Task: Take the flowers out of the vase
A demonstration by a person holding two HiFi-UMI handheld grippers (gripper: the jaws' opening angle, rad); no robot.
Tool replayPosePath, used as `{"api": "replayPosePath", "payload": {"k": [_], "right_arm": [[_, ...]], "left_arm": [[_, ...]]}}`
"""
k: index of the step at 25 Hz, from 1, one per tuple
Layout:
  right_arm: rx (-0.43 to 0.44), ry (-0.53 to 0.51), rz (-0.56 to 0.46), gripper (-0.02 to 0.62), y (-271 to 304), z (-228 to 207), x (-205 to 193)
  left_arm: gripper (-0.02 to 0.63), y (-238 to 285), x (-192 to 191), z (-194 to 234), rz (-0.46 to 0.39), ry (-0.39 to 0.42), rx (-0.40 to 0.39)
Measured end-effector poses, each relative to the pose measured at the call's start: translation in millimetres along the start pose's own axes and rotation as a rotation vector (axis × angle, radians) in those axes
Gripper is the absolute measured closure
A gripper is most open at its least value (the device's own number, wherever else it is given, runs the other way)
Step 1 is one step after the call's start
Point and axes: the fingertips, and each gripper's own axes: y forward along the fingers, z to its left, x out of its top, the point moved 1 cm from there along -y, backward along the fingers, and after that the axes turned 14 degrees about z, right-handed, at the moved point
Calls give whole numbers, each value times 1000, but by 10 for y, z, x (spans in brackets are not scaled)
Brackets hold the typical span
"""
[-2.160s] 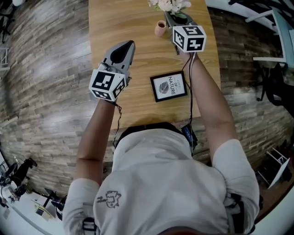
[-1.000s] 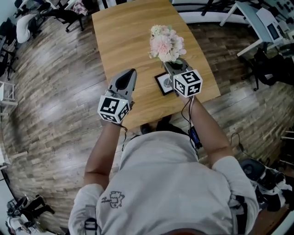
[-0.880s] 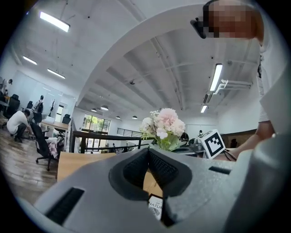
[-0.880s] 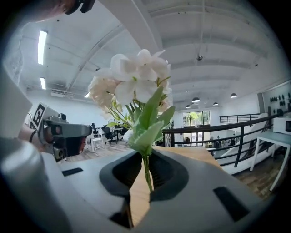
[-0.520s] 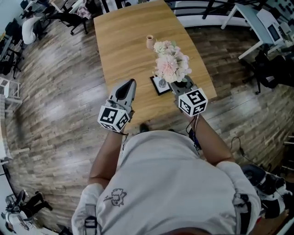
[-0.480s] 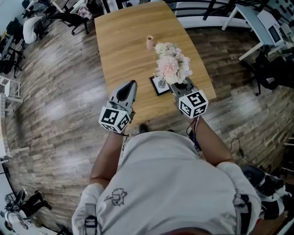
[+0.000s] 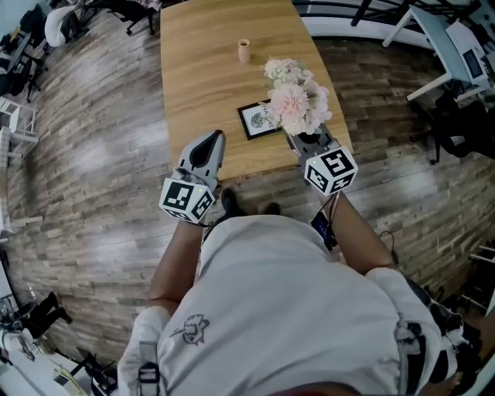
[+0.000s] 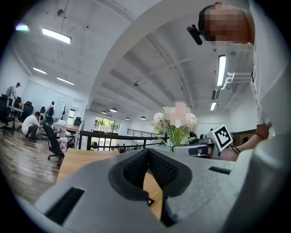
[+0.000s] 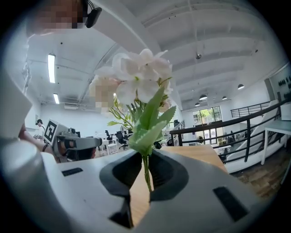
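Note:
A bunch of pale pink and white artificial flowers (image 7: 296, 97) stands clear of the table, its thin green stem (image 9: 145, 175) pinched between the pads of my right gripper (image 7: 302, 141). The blooms (image 9: 136, 77) rise straight above those jaws. The small tan vase (image 7: 244, 50) stands empty far up the wooden table (image 7: 201, 69), well away from the bunch. My left gripper (image 7: 209, 143) hovers at the table's near edge, shut, with nothing in it. In the left gripper view the flowers (image 8: 175, 123) and the right gripper (image 8: 200, 149) show to the right.
A black-framed picture (image 7: 259, 120) lies flat near the table's front edge, between the two grippers. Wood-plank floor surrounds the table. Office chairs (image 7: 62, 23) stand at the far left and desks (image 7: 456, 46) at the right.
The person has stepped back, so both grippers now sit at the table's near edge. The flowers have travelled with the right gripper, farther from the vase.

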Motion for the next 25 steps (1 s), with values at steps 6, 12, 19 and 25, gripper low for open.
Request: {"api": "replayPosePath", "payload": {"k": [6,12,19,25], "right_arm": [[67,-10,-9,548,-293,-97,-123],[69,-1,-2,548,-492,104,-489],[26,14,12,548,-597,495,-630],[-8,14,17,548,-701,1066,-712]], "left_arm": [[601,-78,-31,-405,21,28,50],[601,-250,-316,-710,60,49,37],[601,-537,-483,-755,67,62,-40],[601,-1077,-574,-701,54,69,-81]]}}
